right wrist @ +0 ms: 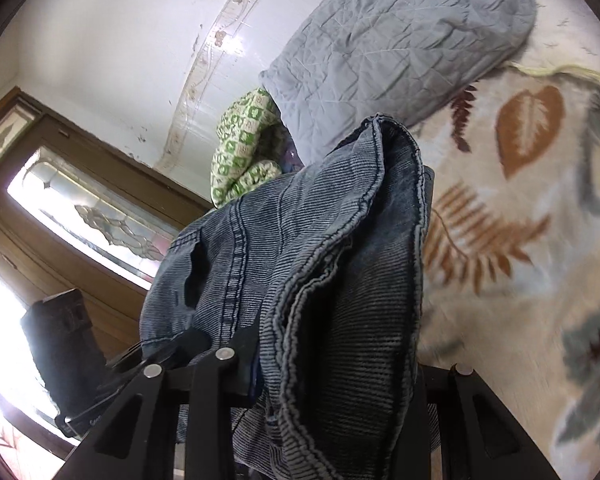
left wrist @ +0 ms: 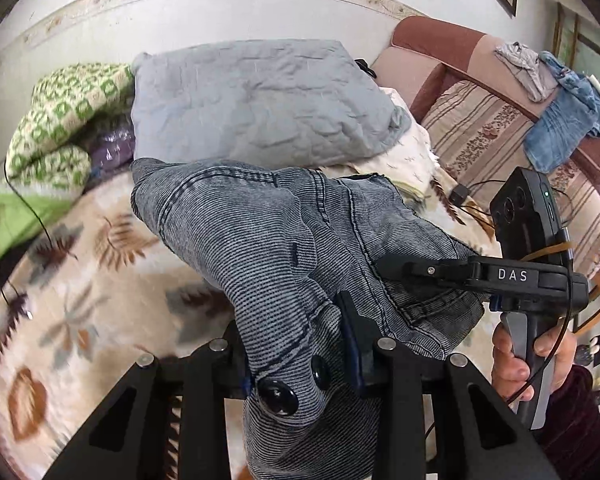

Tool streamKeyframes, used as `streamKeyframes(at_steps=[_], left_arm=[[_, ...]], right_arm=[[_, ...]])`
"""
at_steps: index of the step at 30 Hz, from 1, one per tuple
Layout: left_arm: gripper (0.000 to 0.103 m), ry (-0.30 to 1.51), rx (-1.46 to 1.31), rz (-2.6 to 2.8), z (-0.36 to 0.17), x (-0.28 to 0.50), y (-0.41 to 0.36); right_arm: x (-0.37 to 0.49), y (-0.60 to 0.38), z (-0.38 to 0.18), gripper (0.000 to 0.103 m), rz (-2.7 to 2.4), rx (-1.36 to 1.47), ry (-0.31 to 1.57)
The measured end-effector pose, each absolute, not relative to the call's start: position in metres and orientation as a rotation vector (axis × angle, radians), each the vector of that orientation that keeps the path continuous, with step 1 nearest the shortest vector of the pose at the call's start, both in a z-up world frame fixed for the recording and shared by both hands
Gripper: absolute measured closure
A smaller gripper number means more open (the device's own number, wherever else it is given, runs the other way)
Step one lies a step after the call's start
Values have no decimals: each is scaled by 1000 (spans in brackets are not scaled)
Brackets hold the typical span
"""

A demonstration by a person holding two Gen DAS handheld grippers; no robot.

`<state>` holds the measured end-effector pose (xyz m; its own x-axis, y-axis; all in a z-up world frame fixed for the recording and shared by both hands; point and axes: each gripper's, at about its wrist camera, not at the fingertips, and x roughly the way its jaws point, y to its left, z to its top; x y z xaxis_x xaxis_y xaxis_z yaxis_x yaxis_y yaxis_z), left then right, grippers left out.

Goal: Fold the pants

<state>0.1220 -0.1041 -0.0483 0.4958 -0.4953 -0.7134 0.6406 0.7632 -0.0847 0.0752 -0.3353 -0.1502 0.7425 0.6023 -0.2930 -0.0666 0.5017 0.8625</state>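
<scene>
While both of my claws hold the pants (left wrist: pixel 260 236) up above the bed (left wrist: pixel 80 280), the left claw (left wrist: pixel 300 364) is clenched on the waistband beside the buttons (left wrist: pixel 278 394), and the right claw (right wrist: pixel 320 364) is clenched on a bunched, hemmed edge. Seen from the left, the right claw (left wrist: pixel 396 270) pinches the denim near a pocket seam. I judge the cloth heavy, limp and not slippery; thick seams and the waistband give the surest hold. A grey pillow (left wrist: pixel 256 100) lies well beyond.

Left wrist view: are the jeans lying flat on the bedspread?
No: the jeans hang bunched in the air, clamped in both tongs above the leaf-patterned bedspread.
</scene>
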Motion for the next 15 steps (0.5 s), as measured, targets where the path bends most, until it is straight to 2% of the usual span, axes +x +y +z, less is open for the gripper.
streamKeyframes(at_steps=[6, 13, 15], left_arm=[[67, 850, 223, -677, -62, 167, -106], [67, 1032, 193, -619, -138, 225, -106], [62, 1085, 191, -591, -163, 237, -104]], right_arm=[[118, -331, -158, 67, 432, 1014, 663], [162, -313, -223, 67, 373, 1110, 827], [171, -304, -241, 67, 334, 1108, 894]])
